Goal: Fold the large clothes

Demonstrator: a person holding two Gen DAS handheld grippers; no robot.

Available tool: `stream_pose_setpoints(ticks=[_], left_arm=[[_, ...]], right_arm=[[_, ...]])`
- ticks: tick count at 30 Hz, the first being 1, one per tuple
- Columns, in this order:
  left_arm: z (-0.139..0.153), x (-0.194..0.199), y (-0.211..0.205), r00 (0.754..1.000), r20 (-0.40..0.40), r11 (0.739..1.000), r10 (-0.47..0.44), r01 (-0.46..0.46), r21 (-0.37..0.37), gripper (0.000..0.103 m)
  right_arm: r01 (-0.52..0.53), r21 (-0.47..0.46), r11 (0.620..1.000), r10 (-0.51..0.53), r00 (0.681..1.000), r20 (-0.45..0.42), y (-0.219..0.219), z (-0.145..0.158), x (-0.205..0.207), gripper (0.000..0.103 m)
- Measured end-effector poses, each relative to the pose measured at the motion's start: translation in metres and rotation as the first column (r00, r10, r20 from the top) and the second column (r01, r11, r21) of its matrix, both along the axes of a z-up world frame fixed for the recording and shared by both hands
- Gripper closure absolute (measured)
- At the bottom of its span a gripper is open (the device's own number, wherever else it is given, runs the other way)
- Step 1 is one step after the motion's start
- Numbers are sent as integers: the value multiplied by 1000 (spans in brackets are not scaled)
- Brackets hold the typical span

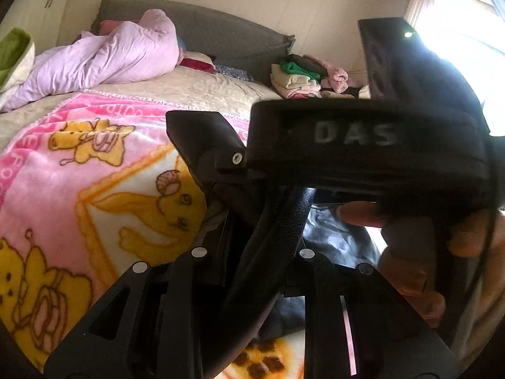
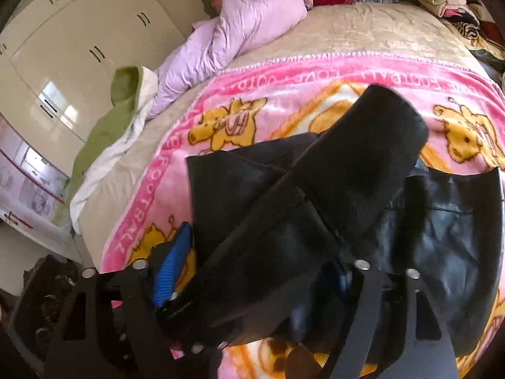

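Left wrist view shows the left gripper (image 1: 271, 218) at the lower middle of the frame, its jaws nearly together on a fold of the black glossy leather-like garment (image 1: 334, 240), which hangs down between the linkage arms. Across the right half of that frame sits the other black tool with pale letters, a person's hand (image 1: 419, 262) wrapped round its handle at the lower right.

Right wrist view shows the right gripper (image 2: 252, 271) with its jaws about halfway apart. Its blue-padded finger (image 2: 172, 268) stands clear at the lower left, and the black garment (image 2: 442, 230) drapes over the space between the fingers; whether the pads press on it cannot be told. The garment lies spread over the middle and right of that frame on a pink fleece blanket printed with yellow bears (image 2: 284, 94), which covers a beige bedspread (image 2: 363, 28).

A rumpled lilac duvet (image 2: 252, 19) lies at the top, and a pile of folded clothes (image 1: 296, 79) sits in the upper right of the left wrist view.
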State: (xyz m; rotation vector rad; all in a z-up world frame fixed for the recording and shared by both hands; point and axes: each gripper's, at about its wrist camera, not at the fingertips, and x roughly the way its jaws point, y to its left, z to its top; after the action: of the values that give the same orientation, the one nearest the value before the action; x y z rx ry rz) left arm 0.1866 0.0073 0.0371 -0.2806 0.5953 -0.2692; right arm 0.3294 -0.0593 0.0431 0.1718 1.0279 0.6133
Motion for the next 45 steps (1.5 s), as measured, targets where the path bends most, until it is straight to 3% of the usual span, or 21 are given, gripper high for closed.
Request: stream_pose_setpoints(ticks=[3,5,8,13,14,16,19,23,28,33,37,38,39,42,45], left_arm=[[0,1,7,1000,5,1000,12,-12,-13,86],[3,0,12,1000,-6,1000,-4,4,-25,83],[12,-8,8,999,4,999,-48,48,-17,77],[25,-27,-8,995,48,996,-84,84,1,68],[28,-31,-9,994,65,996,-87,88,-13,65],[35,-40,-3,993,96,996,-68,74,-54,47],[48,-53,14,988,150,987,-40,63,-151,42],[46,-32,32,996,89,989,23,-9,-147,39],[-5,12,34,996,-77,987,45,-56,-150,39],[-48,38,-2,980,-196,992,-44,20,-123,34],[-67,39,-25,972,-224,993,-74,51,-107,34],[-70,38,-26,972,-222,992,-78,52,-117,34],[-72,38,-26,972,-221,990,-84,56,-128,34],[-78,39,-29,971,-223,989,-91,63,-131,33],[-78,40,-33,973,-214,991,-89,66,-113,33]], right_arm=[[-28,85,996,25,999,33,-7,0,3,64],[-25,161,987,21,999,25,-19,-4,6,68],[-15,201,980,6,999,44,-38,-1,8,73],[-25,178,984,7,995,102,-61,12,6,79],[-25,164,986,6,994,113,-66,14,6,81],[-11,155,988,-8,992,123,-78,13,8,84],[22,148,989,-42,990,135,-104,8,11,86],[50,150,987,-70,988,135,-143,1,13,87],[95,154,983,-116,984,133,-180,-7,8,87],[132,147,980,-150,981,121,-197,-19,9,87],[207,125,970,-215,975,51,-204,-35,12,73],[235,139,962,-240,970,23,-208,-39,11,60],[263,146,954,-264,964,-10,-212,-43,8,37],[284,162,945,-284,959,-27,-217,-43,-4,30],[312,115,943,-309,950,-48,-218,-39,-8,25]])
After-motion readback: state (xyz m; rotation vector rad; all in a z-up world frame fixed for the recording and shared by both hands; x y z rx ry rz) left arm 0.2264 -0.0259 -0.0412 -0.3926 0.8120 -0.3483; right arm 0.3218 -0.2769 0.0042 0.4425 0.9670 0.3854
